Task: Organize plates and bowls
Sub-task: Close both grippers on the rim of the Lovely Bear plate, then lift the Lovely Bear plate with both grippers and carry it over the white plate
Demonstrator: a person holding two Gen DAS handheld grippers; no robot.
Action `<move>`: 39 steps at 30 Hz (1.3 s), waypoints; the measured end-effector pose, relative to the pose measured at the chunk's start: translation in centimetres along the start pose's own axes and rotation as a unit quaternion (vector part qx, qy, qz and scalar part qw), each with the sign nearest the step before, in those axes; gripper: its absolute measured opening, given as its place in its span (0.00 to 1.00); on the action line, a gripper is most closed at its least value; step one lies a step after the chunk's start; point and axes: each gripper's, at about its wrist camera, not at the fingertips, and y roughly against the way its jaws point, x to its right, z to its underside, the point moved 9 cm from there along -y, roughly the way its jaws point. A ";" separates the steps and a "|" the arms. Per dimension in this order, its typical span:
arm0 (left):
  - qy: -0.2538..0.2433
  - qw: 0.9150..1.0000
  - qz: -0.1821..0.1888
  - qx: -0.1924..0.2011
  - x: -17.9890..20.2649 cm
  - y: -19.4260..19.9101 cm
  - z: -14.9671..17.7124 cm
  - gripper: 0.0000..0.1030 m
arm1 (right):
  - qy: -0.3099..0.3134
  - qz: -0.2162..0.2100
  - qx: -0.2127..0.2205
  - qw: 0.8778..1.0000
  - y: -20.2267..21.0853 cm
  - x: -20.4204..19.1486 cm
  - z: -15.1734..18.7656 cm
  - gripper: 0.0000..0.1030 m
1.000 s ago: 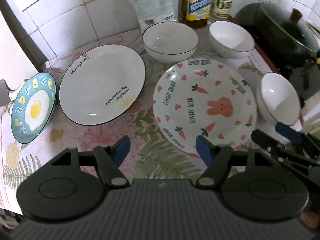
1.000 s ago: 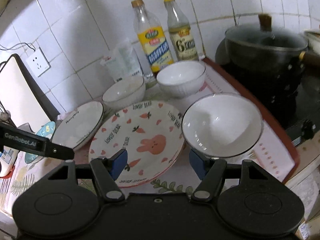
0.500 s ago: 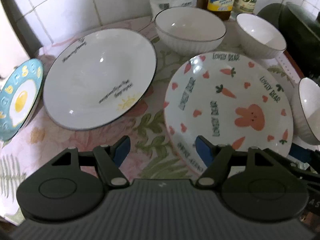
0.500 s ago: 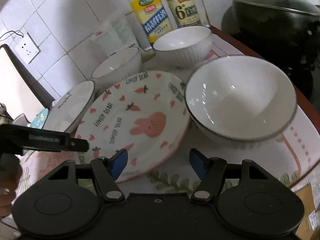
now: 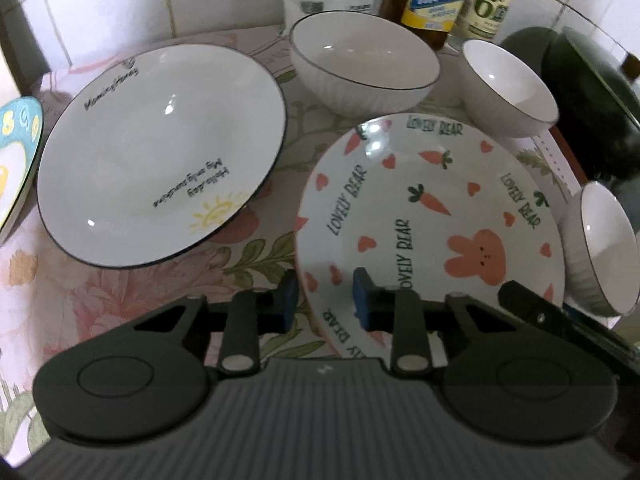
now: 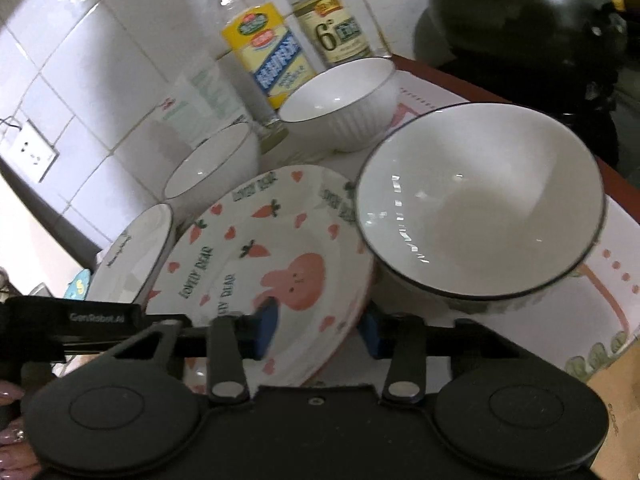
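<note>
The rabbit-and-carrot plate (image 5: 432,208) lies on the floral tablecloth (image 5: 120,292) between the white sun-print plate (image 5: 160,152) and a white bowl (image 6: 480,208). Left gripper (image 5: 325,300) and right gripper (image 6: 320,328) are each closing over its near rim, blue pads straddling the edge.

Three plates – a blue egg plate (image 5: 16,160) far left, a white sun plate (image 5: 160,152), a rabbit plate (image 5: 424,216) nearest. Three white bowls – one (image 5: 364,68) far, one (image 5: 508,88) far right, one (image 5: 604,248) near right. Two bottles (image 6: 256,40) (image 6: 328,20) by the wall.
</note>
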 end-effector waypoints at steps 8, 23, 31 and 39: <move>0.026 0.999 0.019 -0.001 -0.2 -0.3 0.2 0.30 | -0.002 0.001 -0.023 1.000 -0.1 1.0 -0.3 0.20; -0.016 1.000 -0.007 -0.005 -0.1 2.2 1.3 0.30 | 0.053 -0.024 -0.076 0.995 1.6 -0.6 0.1 0.22; -0.006 1.000 0.002 -0.028 -0.5 5.4 3.0 0.30 | 0.069 -0.051 -0.078 0.993 3.5 -1.7 0.2 0.22; 0.009 1.000 -0.010 -0.020 -1.5 9.9 3.4 0.30 | 0.085 -0.081 -0.080 0.990 5.8 -4.6 -0.7 0.22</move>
